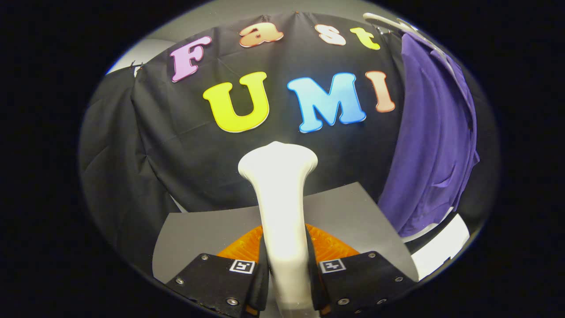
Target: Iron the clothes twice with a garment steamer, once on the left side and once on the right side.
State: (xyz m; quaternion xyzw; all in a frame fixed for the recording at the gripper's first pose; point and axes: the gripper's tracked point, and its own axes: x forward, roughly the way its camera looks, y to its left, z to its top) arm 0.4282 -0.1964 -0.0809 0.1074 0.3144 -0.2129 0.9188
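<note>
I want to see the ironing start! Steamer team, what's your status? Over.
Fingers shut on the white steamer, head upright. Purple garment hanging beyond, off to the right, not touched. Nothing between them.

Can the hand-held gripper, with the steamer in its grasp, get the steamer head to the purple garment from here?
Probably yes. The hand-held gripper is shut on the white steamer, whose head points at the black cloth. The purple garment hangs off to the right, beyond the fingers, with nothing between.

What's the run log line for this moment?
gripper: shut on white garment steamer | steamer: upright, head up | purple garment: hanging beyond, right, untouched
</note>
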